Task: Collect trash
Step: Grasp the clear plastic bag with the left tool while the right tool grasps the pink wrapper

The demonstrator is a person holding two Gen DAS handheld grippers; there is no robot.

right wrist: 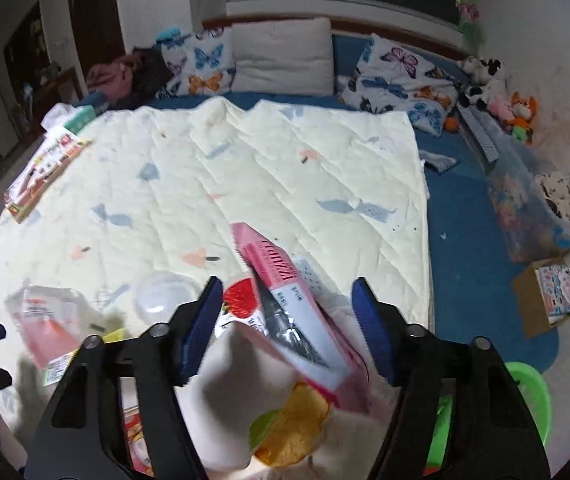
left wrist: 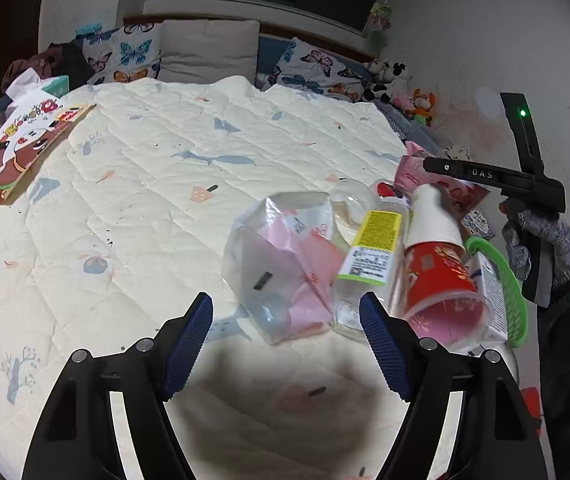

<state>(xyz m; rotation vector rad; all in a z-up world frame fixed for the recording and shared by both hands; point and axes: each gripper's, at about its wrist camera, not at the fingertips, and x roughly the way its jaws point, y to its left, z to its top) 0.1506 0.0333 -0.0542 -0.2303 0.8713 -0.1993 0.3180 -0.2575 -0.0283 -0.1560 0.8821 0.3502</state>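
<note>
Left gripper stands with its jaws wide apart and nothing between them, low over the cream quilt. Right gripper is likewise spread open and empty, poised over a pile of rubbish at the quilt's near right corner. Just beyond the left gripper lies a clear plastic bag with pink contents; touching its right side is a transparent bottle with a yellow label, then a red paper cup on its side, mouth toward the viewer, against a green basket. In the right wrist view, a pink packet tilts across the pile. Farther left, a printed booklet rests at the quilt's edge. Butterfly pillows line the headboard.
</note>
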